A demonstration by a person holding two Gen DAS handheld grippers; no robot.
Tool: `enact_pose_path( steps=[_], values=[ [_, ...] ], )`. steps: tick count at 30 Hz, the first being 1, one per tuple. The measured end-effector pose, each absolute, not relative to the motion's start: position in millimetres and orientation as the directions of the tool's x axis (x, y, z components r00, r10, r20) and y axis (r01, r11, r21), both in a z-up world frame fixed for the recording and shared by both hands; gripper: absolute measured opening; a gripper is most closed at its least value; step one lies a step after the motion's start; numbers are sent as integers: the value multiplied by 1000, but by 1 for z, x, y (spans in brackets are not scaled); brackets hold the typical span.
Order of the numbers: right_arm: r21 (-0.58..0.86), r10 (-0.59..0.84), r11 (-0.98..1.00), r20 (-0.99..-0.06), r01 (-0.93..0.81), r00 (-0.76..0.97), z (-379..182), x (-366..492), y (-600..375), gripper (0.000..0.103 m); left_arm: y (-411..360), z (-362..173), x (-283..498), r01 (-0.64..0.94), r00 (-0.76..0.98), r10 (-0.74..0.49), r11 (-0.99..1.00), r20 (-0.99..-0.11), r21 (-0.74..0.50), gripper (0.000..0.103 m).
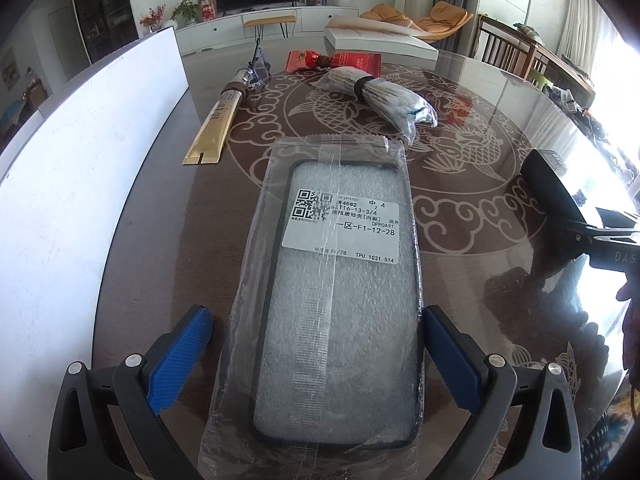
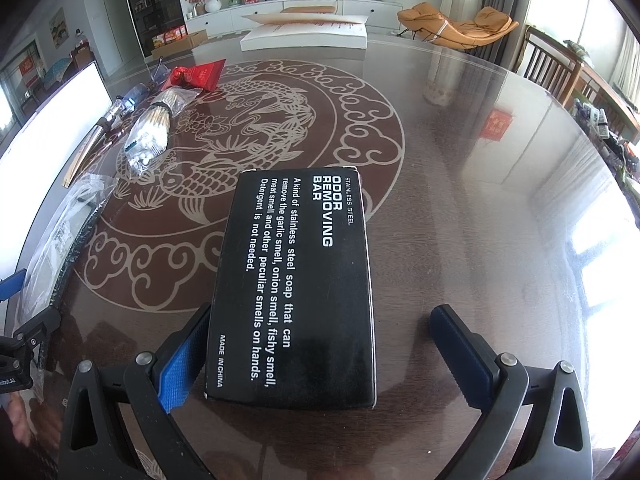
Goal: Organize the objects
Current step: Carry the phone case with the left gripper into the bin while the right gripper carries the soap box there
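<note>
A phone case in a clear plastic bag [image 1: 336, 280], with a white label, lies on the glass table between the open fingers of my left gripper [image 1: 316, 348]; the right pad touches the bag's edge and the left pad stands apart. A black "Odor Removing Bar" box [image 2: 296, 280] lies between the open fingers of my right gripper [image 2: 320, 356]; the left pad is against its side and the right pad is apart. The box also shows in the left wrist view [image 1: 556, 196].
On the round patterned table [image 2: 460, 200] lie a bagged bundle of cotton swabs [image 1: 384, 96], a gold tube [image 1: 216, 124], a red packet [image 1: 356, 62] and a white box [image 1: 380, 40] at the far edge. A white board [image 1: 80, 184] stands at the left.
</note>
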State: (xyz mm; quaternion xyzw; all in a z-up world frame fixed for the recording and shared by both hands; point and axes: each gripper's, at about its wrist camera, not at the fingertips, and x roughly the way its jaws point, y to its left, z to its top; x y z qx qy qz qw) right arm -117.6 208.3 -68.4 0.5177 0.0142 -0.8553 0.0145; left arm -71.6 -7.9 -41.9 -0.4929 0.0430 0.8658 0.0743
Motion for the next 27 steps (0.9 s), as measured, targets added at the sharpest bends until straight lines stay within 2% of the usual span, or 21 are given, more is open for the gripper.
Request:
enact_pose_path(
  steps=[1,3,4,6,11,17,22,27],
  values=[
    [-6,-17,-999,-897,51,-443,-68,-123,209,103,-8,-42,-72,-178,-506,89,-984,-858,3,103],
    [-6,-24,-997,-909,71,-415,-65,-131,211,86,-11,-38,-69,-177,-545,92,-984,-833,7,78],
    [-10,-27,-996,-908,86,-418,-61,-132,211,57,-13,-36,-69,-163,-551,76,-986,-831,18,75],
    [-51,14,-995,-918,82,-397,-55,-133,209,58,-23,-34,-64,-146,-555,109,-989,-824,-32,74],
    [89,-124,-991,-906,103,-406,-34,-113,202,58,-44,-7,-32,-103,-633,142,-990,-761,-99,74],
    [183,-264,-960,-840,211,-474,15,-104,139,58,-95,67,1,-30,-751,152,-980,-642,-197,74],
    [271,-448,-878,-753,395,-481,67,-112,25,58,-177,103,7,140,-791,9,-971,-612,-195,74],
    [256,-553,-782,-705,568,-444,94,-116,-104,59,-253,86,2,321,-702,-149,-939,-697,-122,75]
  ],
)
